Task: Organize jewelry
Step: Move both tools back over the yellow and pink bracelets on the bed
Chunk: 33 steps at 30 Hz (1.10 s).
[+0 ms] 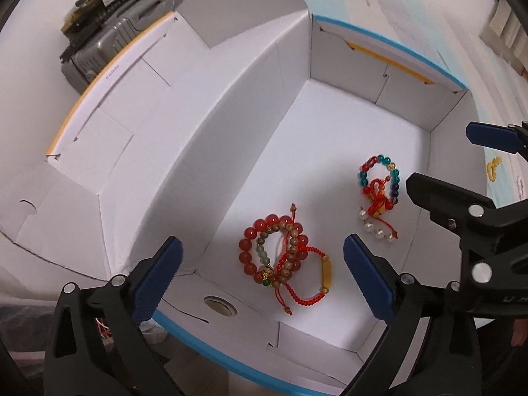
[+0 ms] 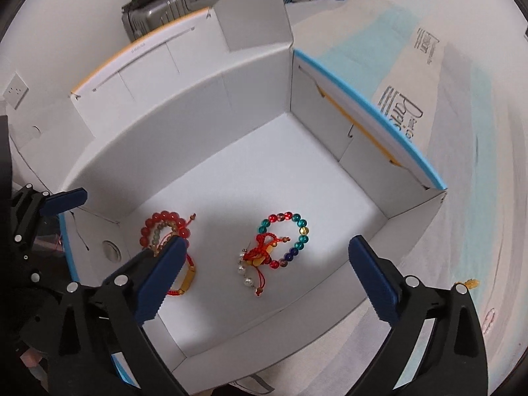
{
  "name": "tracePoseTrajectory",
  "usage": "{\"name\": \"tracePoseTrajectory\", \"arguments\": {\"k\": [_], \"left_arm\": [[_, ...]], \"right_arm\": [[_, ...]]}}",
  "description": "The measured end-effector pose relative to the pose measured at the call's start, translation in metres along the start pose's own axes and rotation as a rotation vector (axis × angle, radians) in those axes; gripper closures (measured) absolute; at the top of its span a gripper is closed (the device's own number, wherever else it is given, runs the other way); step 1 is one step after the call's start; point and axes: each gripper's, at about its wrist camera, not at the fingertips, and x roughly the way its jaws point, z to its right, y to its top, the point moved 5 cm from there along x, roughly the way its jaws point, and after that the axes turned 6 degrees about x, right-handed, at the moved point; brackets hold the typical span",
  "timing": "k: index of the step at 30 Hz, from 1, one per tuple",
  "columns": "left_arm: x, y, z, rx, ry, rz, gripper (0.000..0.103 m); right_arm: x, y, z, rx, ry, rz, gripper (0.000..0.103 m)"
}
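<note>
White box floor [image 2: 264, 178] | left bracelet pile [image 2: 165, 231] half-hidden | blue finger [image 2: 161, 280] covers it

Two clusters of bracelets are lying apart on the floor of the open cardboard box [image 1: 330, 125]: the tangled bracelet pile [image 1: 280, 257] is sitting near the left wall, the beaded bracelet cluster [image 1: 379, 194] toward the right wall. Behind the box, its raised lid [image 2: 138, 76] is standing, with a suitcase [image 2: 165, 6] sitting beyond it. A small charm [image 2: 470, 284] is lying outside the box, right of it.
</note>
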Motion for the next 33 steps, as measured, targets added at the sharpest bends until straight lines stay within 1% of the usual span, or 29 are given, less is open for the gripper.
{"name": "tracePoseTrajectory", "arguments": {"k": [2,10,18,21,26,33], "left_arm": [[-0.005,0.002,-0.003,-0.004,0.007,0.016,0.006],[-0.021,0.004,0.005,-0.030,0.022,0.077,0.006],[-0.043,0.013,0.023,-0.045,0.040,0.143,0.006],[-0.052,0.017,0.032,-0.050,0.043,0.178,0.006],[-0.069,0.025,0.052,-0.042,0.066,0.241,0.006],[-0.083,0.035,0.086,-0.039,0.049,0.302,0.006]], "right_arm": [[-0.008,0.001,0.002,0.005,0.001,0.022,0.008],[-0.036,-0.001,0.012,0.014,-0.009,0.104,0.008],[-0.069,-0.006,0.033,0.033,-0.027,0.197,0.008],[-0.083,-0.010,0.047,0.052,-0.032,0.239,0.008],[-0.100,-0.018,0.072,0.076,-0.060,0.274,0.008],[-0.125,-0.032,0.113,0.126,-0.100,0.333,0.008]]}}
